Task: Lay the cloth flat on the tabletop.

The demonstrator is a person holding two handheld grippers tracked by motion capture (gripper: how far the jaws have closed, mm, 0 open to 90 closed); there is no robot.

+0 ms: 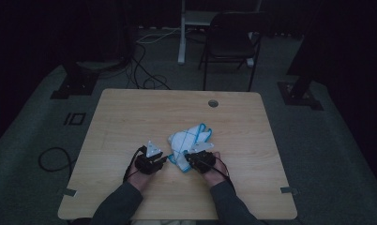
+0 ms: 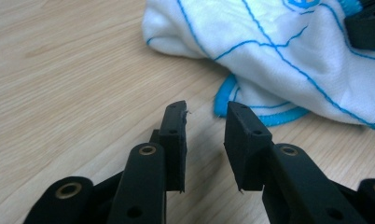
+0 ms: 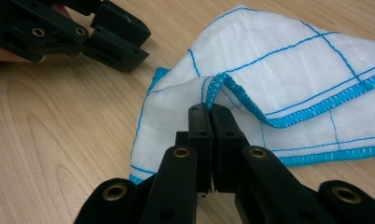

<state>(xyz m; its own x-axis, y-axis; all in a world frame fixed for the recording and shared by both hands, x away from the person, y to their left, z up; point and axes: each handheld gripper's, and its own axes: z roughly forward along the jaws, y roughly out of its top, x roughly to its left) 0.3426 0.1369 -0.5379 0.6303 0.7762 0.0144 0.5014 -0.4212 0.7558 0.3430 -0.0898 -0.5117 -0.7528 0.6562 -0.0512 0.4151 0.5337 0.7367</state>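
A white cloth (image 1: 189, 138) with blue grid lines and a blue hem lies crumpled near the middle of the wooden table (image 1: 130, 112). My right gripper (image 3: 209, 108) is shut on a raised fold of the cloth (image 3: 288, 70) at its hemmed edge; from above, the right gripper (image 1: 189, 159) sits at the cloth's near side. My left gripper (image 2: 205, 109) is open, its jaws a finger's width apart with only bare wood between them. The blue hem of the cloth (image 2: 288, 42) lies just ahead of its tips. In the high view the left gripper (image 1: 165, 159) is just left of the cloth.
A round cable hole (image 1: 213, 103) sits near the table's far edge. Behind the table stand a dark folding chair (image 1: 229, 42) and a white post, with cables (image 1: 144, 70) on the grey floor. Bare wood surrounds the cloth on all sides.
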